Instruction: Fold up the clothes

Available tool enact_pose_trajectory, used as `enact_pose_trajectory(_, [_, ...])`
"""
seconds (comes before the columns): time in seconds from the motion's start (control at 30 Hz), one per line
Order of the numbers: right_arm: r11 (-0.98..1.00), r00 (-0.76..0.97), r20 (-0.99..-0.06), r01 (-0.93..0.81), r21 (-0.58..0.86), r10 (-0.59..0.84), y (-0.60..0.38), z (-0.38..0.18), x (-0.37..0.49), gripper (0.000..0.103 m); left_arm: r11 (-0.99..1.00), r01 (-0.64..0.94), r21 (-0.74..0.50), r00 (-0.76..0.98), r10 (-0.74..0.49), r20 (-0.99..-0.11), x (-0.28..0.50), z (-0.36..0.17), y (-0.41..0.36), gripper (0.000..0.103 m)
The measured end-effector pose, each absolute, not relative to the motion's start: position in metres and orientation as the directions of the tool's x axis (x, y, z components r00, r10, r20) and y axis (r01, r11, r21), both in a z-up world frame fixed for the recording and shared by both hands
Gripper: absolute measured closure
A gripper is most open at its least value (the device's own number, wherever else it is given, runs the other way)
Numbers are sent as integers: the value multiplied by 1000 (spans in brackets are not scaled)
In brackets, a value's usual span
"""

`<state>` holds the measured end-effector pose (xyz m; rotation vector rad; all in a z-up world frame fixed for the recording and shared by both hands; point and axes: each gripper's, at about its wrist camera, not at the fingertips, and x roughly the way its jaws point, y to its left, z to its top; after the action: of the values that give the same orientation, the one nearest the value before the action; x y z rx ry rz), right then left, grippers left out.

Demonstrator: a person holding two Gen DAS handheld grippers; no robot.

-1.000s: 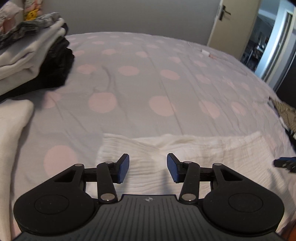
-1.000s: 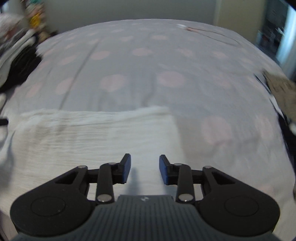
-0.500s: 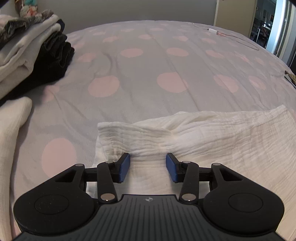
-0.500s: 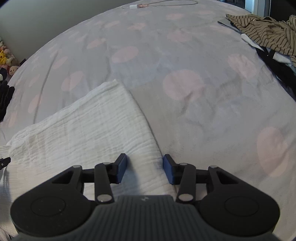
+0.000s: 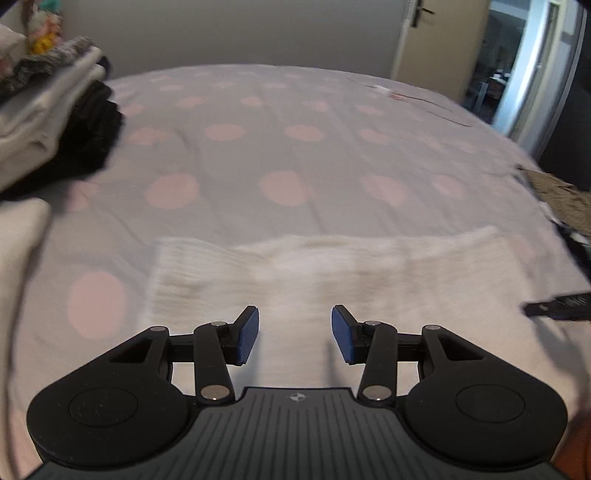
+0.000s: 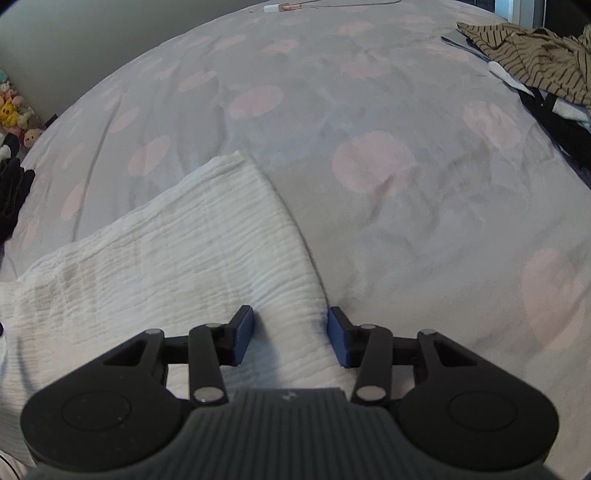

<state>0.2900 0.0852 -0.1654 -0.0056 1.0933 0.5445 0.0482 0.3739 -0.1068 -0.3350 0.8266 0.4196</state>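
A white crinkled cloth lies folded into a wide band on the bed. My left gripper is open and empty, just above the cloth's near left part. In the right wrist view the same cloth runs from the left edge to its right edge. My right gripper is open, low over the cloth's near right edge, with one finger on each side of that edge. The tip of the right gripper shows at the right edge of the left wrist view.
The bed has a grey cover with pink dots. A stack of folded white and black clothes stands at the left. A striped brown garment and dark clothes lie at the right. A cable with a small plug lies at the far side.
The left gripper has risen and pulled back from the cloth's left fold, and the view is blurred by motion. The right gripper has stayed over the cloth's right edge, slightly closer.
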Motion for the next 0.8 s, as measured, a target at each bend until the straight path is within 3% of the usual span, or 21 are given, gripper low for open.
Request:
enact_pose_trajectory(0.23, [862, 331, -817, -365, 351, 472, 67, -165, 292, 58, 938, -341, -71, 553, 139, -821, 63, -130, 339, 52])
enact_pose_trajectory(0.53, [870, 306, -830, -326, 369, 466, 59, -167, 295, 62, 955, -296, 9, 498, 162, -852, 71, -156, 326, 52])
enact_pose_trajectory(0.67, [837, 276, -799, -298, 458, 535, 50, -168, 299, 88, 956, -294, 3, 515, 161, -842, 67, -149, 327, 52])
enact_pose_trajectory(0.8, [802, 262, -761, -274, 530, 593, 41, -154, 298, 91, 941, -337, -3, 532, 188, -826, 56, -133, 336, 52])
